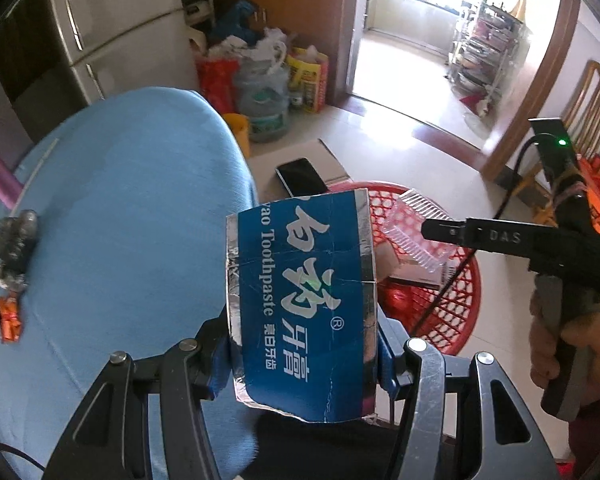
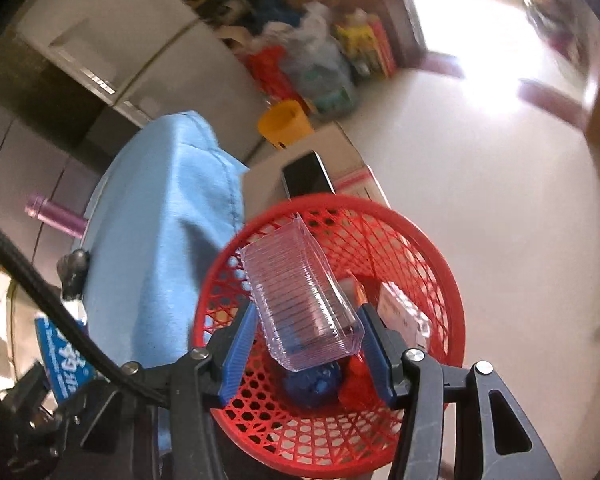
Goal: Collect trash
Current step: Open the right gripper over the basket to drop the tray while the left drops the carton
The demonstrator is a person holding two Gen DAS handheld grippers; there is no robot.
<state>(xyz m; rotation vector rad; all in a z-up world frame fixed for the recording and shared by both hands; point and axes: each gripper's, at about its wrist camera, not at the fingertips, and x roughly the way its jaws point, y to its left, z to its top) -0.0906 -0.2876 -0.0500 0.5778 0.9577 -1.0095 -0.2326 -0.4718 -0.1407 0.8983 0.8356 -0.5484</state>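
My left gripper (image 1: 304,354) is shut on a flattened blue toothpaste box (image 1: 302,300), held upright above the edge of the blue-covered table (image 1: 132,208). My right gripper (image 2: 306,344) holds a clear ribbed plastic tray (image 2: 300,300) between its blue pads, over the red mesh basket (image 2: 428,240). In the left wrist view the tray (image 1: 414,234) sits at the right gripper's tip over the basket (image 1: 456,304). The basket holds a blue crumpled item (image 2: 314,386), a red item and a small white box (image 2: 402,314). The toothpaste box also shows at lower left of the right wrist view (image 2: 66,364).
On the blue cloth lie a dark crumpled lump (image 1: 14,240) and an orange wrapper (image 1: 10,318). A phone (image 1: 302,176) rests on a cardboard box behind the basket. A fridge (image 1: 112,32), bags, a water jug and a yellow bucket (image 2: 284,122) stand beyond. A purple bottle (image 2: 56,216) lies left.
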